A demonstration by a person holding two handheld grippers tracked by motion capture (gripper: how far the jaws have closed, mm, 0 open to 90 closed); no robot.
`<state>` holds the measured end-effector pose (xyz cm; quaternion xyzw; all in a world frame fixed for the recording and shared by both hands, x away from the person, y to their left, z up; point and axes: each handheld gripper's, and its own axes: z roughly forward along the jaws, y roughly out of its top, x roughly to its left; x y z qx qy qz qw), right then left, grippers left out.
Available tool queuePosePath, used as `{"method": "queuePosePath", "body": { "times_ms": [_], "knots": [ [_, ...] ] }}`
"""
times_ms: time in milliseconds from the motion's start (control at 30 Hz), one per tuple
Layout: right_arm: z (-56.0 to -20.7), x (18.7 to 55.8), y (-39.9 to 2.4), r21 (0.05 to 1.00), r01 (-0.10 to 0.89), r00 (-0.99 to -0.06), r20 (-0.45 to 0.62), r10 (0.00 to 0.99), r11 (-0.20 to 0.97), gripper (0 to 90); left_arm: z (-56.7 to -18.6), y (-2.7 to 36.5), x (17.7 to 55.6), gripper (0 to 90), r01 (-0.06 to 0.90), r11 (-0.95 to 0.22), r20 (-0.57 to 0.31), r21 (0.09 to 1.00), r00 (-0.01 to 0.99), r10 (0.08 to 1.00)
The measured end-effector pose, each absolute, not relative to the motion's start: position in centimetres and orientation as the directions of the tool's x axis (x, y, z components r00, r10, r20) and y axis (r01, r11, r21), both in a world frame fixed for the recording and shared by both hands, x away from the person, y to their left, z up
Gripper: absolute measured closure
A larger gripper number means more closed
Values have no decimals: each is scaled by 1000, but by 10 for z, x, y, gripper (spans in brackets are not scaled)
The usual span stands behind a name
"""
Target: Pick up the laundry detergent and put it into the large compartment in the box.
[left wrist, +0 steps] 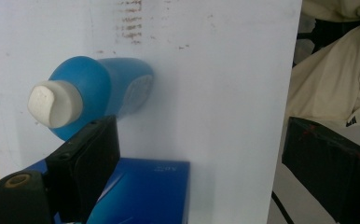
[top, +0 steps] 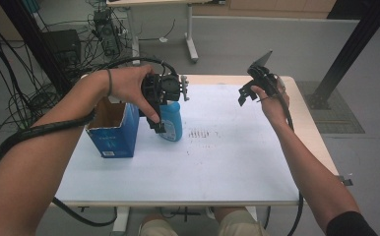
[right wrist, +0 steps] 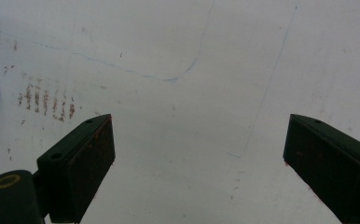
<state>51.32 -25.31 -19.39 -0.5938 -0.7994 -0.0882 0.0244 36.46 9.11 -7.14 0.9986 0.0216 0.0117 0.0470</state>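
Both hand-held grippers gape empty — the left hand-held gripper (top: 161, 110) beside the blue bottle (top: 172, 120) should centre before closing.

A blue bottle (top: 172, 123) stands upright on the white surface (top: 227, 162), left of centre toward the far side. In the left gripper view the bottle (left wrist: 103, 91) shows a rounded blue shoulder, a white cap (left wrist: 54, 103) and a pale label patch low on its side.

Just beside it, at its 9 o'clock in the high view, stands a blue carton (top: 113, 130) with its top flaps open and its brown cardboard inside showing; small white print sits low on its near face. The two look very close, but whether they touch cannot be told. The carton (left wrist: 145, 189) is a glossy, deeper blue.
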Motion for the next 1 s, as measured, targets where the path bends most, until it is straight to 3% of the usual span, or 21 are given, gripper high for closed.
{"method": "queuePosePath", "body": {
  "times_ms": [1000],
  "knots": [
    [-190, 509, -256, 97, 958, -281, 135, 950, 270, 87, -66, 83, 398, 113, 10, -997, 87, 70, 996, 16]
  ]
}}
